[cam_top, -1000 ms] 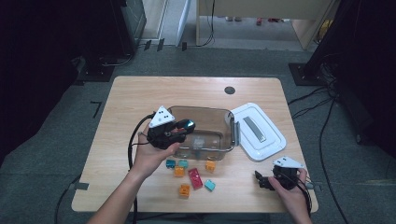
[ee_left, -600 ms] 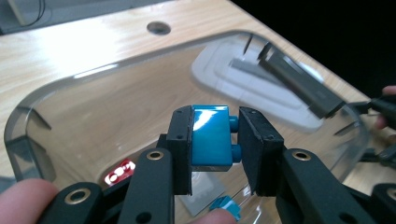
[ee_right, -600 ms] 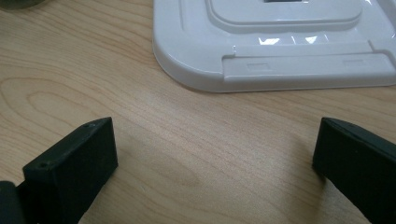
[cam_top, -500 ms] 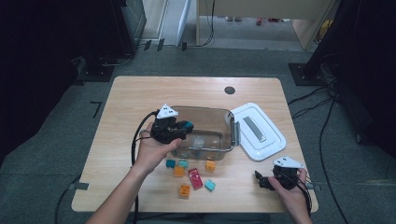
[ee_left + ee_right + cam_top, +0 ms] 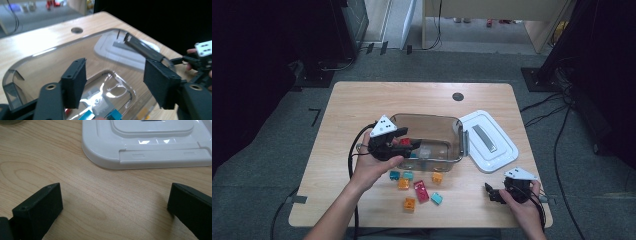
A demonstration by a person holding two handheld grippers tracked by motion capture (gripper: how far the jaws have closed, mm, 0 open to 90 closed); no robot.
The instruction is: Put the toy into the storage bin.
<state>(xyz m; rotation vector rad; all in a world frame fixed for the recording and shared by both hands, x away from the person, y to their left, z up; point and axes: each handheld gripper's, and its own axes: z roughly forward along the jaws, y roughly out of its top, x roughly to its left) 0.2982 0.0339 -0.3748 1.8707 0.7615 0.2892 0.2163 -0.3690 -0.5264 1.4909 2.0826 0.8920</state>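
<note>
Wooden tabletop (image 5: 347,115): left gripper (image 5: 404,143) over clear container (image 5: 447,124), fingers just spread, empty; right gripper (image 5: 492,194) low, fingers apart.

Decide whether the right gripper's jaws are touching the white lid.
Apart. In the right gripper view bare wood separates the open right gripper from the white lid.

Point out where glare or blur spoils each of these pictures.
High view: evenly lit table, dark surroundings, small blocks soft. Left gripper view: bright glare on the clear container floor, the other hand's gripper at the right edge blurred. Right gripper view: the white lid shows mild highlights, near jaws slightly soft.
</note>
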